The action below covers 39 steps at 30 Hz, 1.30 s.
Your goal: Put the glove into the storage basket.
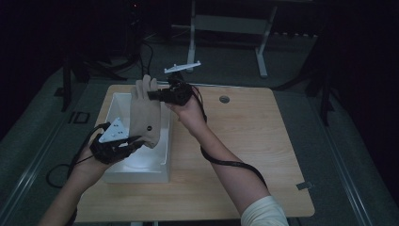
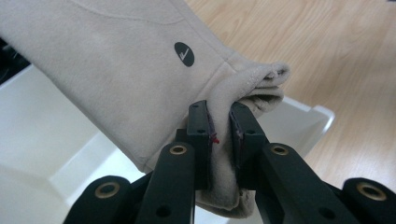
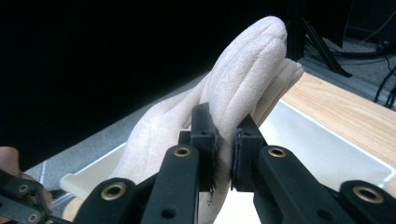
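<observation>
A beige fleece glove (image 1: 145,113) with a small dark round logo hangs stretched between both grippers above the white bin (image 1: 162,160). My left gripper (image 1: 136,141) is shut on the glove's cuff end (image 2: 252,88); the cloth is pinched between its black pads (image 2: 201,133). My right gripper (image 1: 153,94) is shut on the glove's finger end (image 3: 252,60), the fabric squeezed between its two pads (image 3: 205,140). The glove's fingers point away from the person, its cuff towards the near side.
The white bin stands on the left half of a light wooden table (image 1: 244,141). A round cable hole (image 1: 224,99) sits near the table's far edge. A cable (image 1: 226,162) trails along the right forearm. Dark floor and a desk frame (image 1: 226,28) lie beyond.
</observation>
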Each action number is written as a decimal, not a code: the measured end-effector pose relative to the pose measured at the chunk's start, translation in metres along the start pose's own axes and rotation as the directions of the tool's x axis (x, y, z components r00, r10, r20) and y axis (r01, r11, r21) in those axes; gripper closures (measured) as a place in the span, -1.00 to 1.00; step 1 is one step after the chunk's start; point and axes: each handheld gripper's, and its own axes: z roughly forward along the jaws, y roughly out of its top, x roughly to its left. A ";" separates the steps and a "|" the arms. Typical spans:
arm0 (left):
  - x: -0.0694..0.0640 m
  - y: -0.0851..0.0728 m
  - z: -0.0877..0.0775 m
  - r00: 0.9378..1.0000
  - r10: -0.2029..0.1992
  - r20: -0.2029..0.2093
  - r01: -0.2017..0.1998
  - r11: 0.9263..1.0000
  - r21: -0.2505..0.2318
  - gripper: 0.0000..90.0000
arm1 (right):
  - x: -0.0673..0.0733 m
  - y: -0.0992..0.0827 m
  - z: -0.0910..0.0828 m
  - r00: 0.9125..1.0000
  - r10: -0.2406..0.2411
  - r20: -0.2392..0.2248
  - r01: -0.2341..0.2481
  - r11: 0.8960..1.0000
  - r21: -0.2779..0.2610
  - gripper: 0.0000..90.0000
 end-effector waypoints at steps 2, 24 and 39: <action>0.001 -0.006 0.003 1.000 -0.008 -0.003 0.008 1.000 0.018 0.80 | -0.002 -0.005 0.014 1.000 0.009 0.001 -0.009 0.999 0.032 0.83; -0.017 -0.047 0.049 0.994 -0.043 -0.104 0.058 0.987 0.150 0.79 | -0.018 -0.049 0.076 0.997 0.028 0.068 -0.043 0.972 0.231 0.83; -0.008 -0.052 0.060 0.997 -0.076 -0.033 0.081 0.984 0.161 0.77 | -0.017 -0.044 0.094 0.994 -0.001 0.106 -0.031 0.951 0.306 0.71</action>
